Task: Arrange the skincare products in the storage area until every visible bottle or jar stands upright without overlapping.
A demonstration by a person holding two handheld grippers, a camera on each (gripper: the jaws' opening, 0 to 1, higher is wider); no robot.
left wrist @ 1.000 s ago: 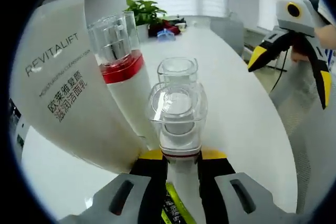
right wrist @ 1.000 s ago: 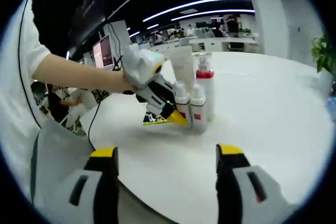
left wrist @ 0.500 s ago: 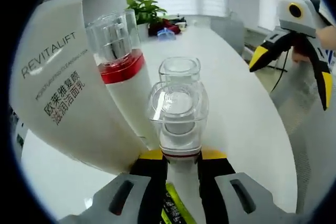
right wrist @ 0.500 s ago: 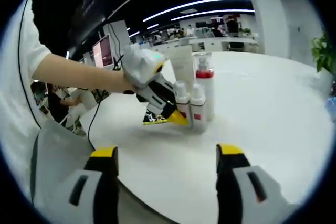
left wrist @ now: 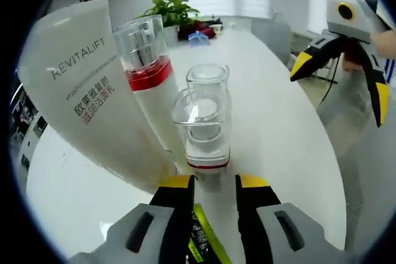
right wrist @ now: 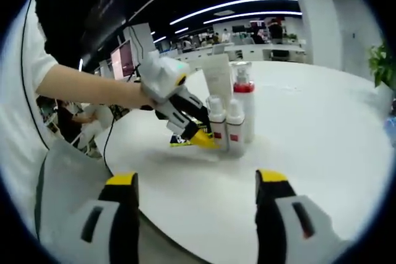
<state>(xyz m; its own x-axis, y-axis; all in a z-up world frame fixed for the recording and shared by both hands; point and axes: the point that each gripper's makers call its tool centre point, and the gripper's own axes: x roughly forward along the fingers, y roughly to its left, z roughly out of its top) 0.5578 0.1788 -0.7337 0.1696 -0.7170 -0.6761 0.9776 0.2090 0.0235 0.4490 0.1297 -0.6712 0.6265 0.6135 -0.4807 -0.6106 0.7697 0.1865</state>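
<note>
Sitting right off the left gripper's [left wrist: 207,183] parted, empty jaws was the small clear-capped white bottle [left wrist: 202,134], right gripper [right wrist: 197,180] open too.

Open office: ceiling light strips [right wrist: 247,5], white table [right wrist: 322,122], potted plant [left wrist: 170,10].

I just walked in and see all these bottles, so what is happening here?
A person is tidying skincare products on a white table. The left gripper sits at the near small bottle, jaws either side of its base. A second small bottle, a red-banded pump bottle and a white tube stand close by. The right gripper hangs open, away from them.
</note>
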